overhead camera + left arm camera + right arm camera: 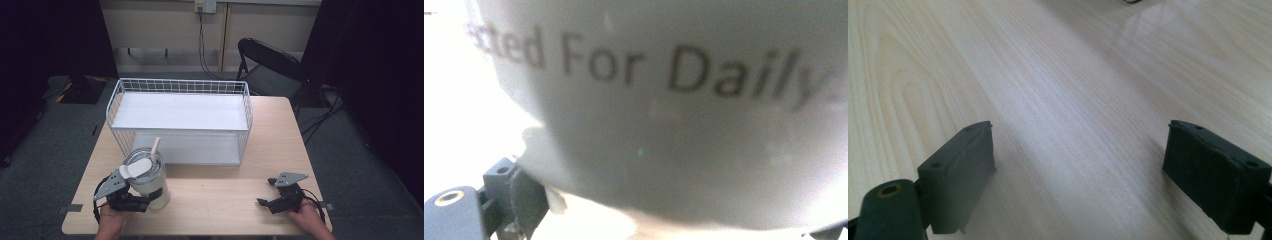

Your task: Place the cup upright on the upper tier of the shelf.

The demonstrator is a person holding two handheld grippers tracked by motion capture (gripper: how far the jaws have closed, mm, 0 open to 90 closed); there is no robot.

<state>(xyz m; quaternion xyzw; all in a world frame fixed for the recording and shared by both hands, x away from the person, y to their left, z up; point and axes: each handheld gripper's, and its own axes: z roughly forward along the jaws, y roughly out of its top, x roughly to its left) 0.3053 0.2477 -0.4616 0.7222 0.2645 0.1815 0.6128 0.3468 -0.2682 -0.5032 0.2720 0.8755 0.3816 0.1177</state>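
Observation:
A cream tumbler (148, 180) with a clear lid and a pale straw stands upright at the table's front left. My left gripper (151, 198) is shut around its lower body, coming in from the left. In the left gripper view the tumbler's wall (674, 140) is very close and carries dark printed lettering, with one jaw pad (526, 200) against its lower left. My right gripper (266, 192) rests low at the front right with nothing in it. Its jaws stand wide apart over bare wood in the right gripper view (1078, 175).
A white two-tier wire shelf (180, 86) stands across the middle of the light wooden table (225, 195), just behind the tumbler. Beyond the table's far right corner is a black folding chair (270, 65). Cables hang down the back wall.

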